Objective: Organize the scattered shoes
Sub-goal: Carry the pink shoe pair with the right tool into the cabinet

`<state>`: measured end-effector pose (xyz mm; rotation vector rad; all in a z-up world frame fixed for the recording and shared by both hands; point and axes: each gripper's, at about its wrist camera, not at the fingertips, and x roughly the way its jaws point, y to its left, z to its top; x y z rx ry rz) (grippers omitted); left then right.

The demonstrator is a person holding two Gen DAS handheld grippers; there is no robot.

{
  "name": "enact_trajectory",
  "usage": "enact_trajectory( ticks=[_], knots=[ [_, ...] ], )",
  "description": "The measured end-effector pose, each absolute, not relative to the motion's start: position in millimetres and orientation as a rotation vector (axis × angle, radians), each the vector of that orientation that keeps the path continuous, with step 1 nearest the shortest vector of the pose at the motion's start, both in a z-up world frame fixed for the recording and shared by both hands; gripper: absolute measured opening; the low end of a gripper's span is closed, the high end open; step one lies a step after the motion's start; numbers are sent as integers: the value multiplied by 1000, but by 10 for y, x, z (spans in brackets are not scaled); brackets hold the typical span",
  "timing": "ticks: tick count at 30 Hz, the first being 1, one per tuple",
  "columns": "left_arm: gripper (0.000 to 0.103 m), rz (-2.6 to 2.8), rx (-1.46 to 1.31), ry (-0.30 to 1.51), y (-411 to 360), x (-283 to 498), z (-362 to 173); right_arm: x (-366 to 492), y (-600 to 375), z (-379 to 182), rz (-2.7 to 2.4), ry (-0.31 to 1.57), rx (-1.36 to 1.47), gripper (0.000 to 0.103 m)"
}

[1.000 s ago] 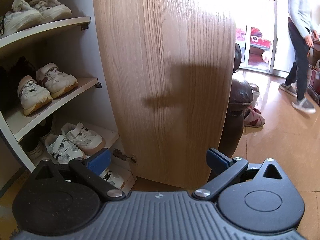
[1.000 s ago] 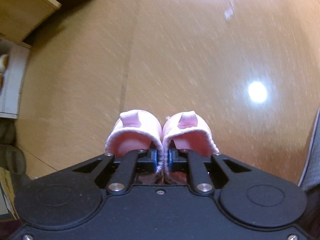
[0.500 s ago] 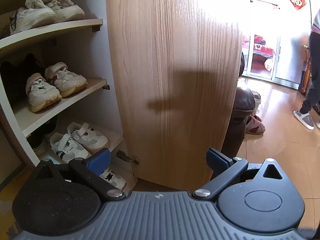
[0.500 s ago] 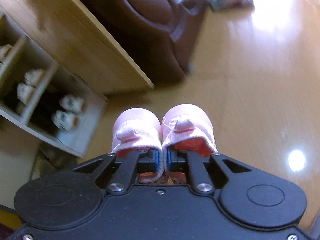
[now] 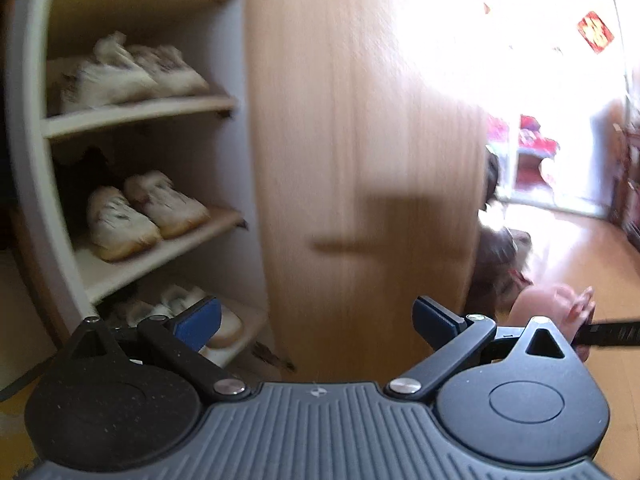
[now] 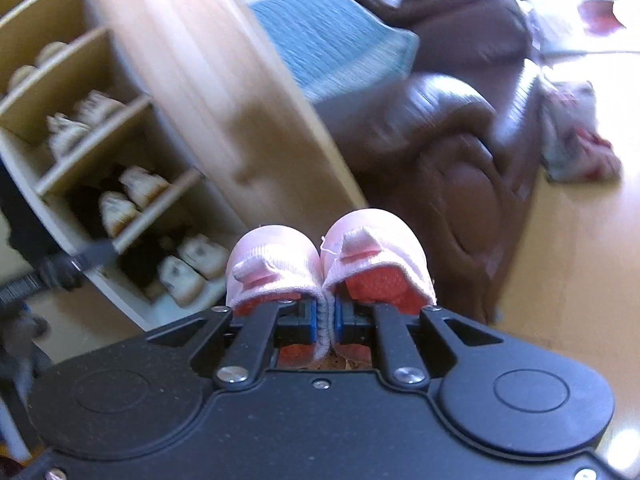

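Observation:
My right gripper [image 6: 325, 320] is shut on a pair of small pink shoes [image 6: 372, 256], pinching their two inner collars together and holding them in the air, toes pointing away. The pink shoes also show at the right edge of the left wrist view [image 5: 552, 308]. My left gripper [image 5: 316, 316] is open and empty, facing the open wooden door [image 5: 360, 152] of the shoe cabinet [image 5: 28, 160]. White shoes sit in pairs on the cabinet's shelves [image 5: 140, 216], seen also in the right wrist view [image 6: 188, 268].
A brown leather sofa [image 6: 460, 132] with a blue cloth [image 6: 332, 48] stands right of the cabinet door. More shoes lie on the wooden floor beside the sofa [image 6: 580, 148]. Bright glass doors are far right [image 5: 560, 120].
My right gripper has swung up with the pink shoes, from facing the floor to facing the cabinet and sofa. My left gripper has moved closer to the cabinet and tilted up. The walking person has left view.

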<state>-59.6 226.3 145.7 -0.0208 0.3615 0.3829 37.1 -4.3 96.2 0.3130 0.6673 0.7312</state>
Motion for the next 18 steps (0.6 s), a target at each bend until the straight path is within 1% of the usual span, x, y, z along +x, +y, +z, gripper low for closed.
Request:
enact_trajectory(
  ticks=[5,15,18],
  knots=[
    [102,477,-74,278,2424,-771,1554,494,234,1510,818,581,277,9],
    [102,507,-97,327,2599,-782,1504,701,1032,2901,1009,382,190,9],
    [102,517,-121,328,2664,-801,1508,710,1299,3475,1066,296,175,9]
  ],
)
